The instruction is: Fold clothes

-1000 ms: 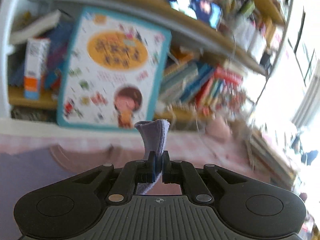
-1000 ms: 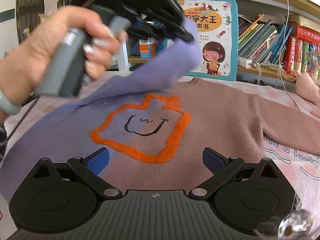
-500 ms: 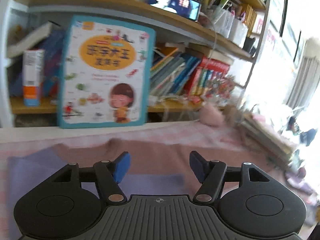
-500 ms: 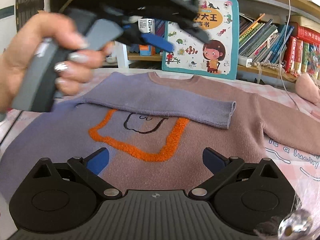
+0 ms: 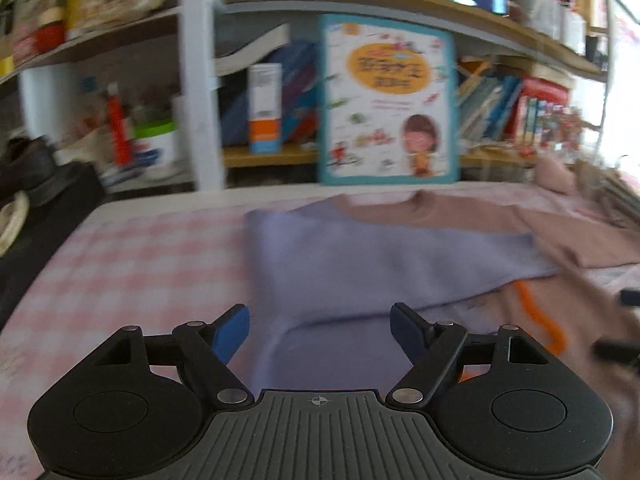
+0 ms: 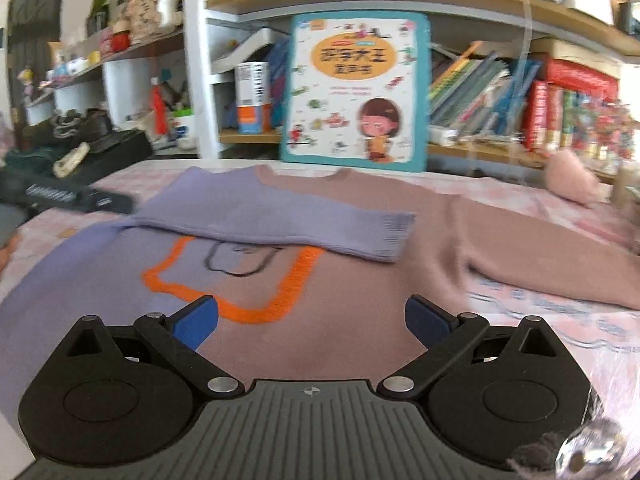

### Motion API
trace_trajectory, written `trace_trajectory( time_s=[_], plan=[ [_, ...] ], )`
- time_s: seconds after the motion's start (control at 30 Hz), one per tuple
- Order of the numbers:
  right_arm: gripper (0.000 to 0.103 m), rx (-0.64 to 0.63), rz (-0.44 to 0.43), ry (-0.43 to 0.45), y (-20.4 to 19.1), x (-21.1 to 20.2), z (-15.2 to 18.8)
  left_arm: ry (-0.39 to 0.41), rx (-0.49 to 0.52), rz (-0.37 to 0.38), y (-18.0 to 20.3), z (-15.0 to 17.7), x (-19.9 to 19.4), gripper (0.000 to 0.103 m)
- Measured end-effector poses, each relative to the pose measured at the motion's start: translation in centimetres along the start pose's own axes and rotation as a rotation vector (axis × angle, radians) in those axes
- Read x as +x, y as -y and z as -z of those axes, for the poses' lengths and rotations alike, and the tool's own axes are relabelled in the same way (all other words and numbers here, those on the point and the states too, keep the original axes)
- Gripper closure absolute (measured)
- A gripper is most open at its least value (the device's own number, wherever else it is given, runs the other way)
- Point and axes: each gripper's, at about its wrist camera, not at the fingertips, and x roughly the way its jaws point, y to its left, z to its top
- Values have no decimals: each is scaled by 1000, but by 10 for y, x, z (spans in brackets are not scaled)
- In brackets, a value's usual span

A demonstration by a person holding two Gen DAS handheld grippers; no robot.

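Left wrist: fingers (image 5: 240,330) wide apart, empty, above sweater (image 5: 360,264)

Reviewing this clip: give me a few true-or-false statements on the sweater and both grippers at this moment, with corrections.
1. The purple sleeve lies folded across the sweater chest. True.
2. The left gripper is clamped on the cuff. False: it is open, holding nothing.
3. The pink sleeve is folded in too. False: it lies stretched outward.
4. The right gripper is open. True.
5. A picture book stands behind the collar. True.
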Motion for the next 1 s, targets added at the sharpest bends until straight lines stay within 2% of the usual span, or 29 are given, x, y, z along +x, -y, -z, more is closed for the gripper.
trace_trajectory(
  time_s=[0.23, 0.33, 0.37, 0.4, 0.47, 0.63, 0.7, 0.77, 0.83, 0.9, 0.93, 1.0],
  plan=[
    [6, 48, 110, -27, 35, -14, 1, -41, -58, -69, -34, 23, -6, 23],
    [23, 78, 138, -49, 46, -14, 4, -46, -68, -44, -39, 27, -4, 25],
    [27, 91, 142, -58, 50, -13, 5, -46, -63, -40, -39, 28, -3, 28],
    [28, 104, 147, -67, 53, -12, 6, -46, -57, -35, -39, 30, -3, 39],
    [31, 130, 156, -84, 59, -11, 8, -52, -47, -28, -38, 31, 0, 54],
    [50, 188, 137, -106, 66, -9, 12, -48, -46, -11, -39, 33, 3, 56],
    [61, 197, 134, -103, 66, -10, 13, -48, -54, -6, -40, 32, 3, 60],
    [71, 200, 126, -100, 66, -12, 14, -47, -59, 8, -41, 32, 3, 67],
    [76, 191, 120, -102, 64, -12, 13, -42, -59, 11, -42, 32, 3, 72],
    [83, 176, 118, -106, 62, -12, 13, -34, -57, 10, -43, 33, 4, 85],
    [85, 178, 113, -106, 61, -12, 12, -31, -56, 9, -45, 33, 3, 87],
    [88, 185, 108, -106, 60, -11, 12, -27, -64, 6, -50, 35, 1, 98]
  ],
)
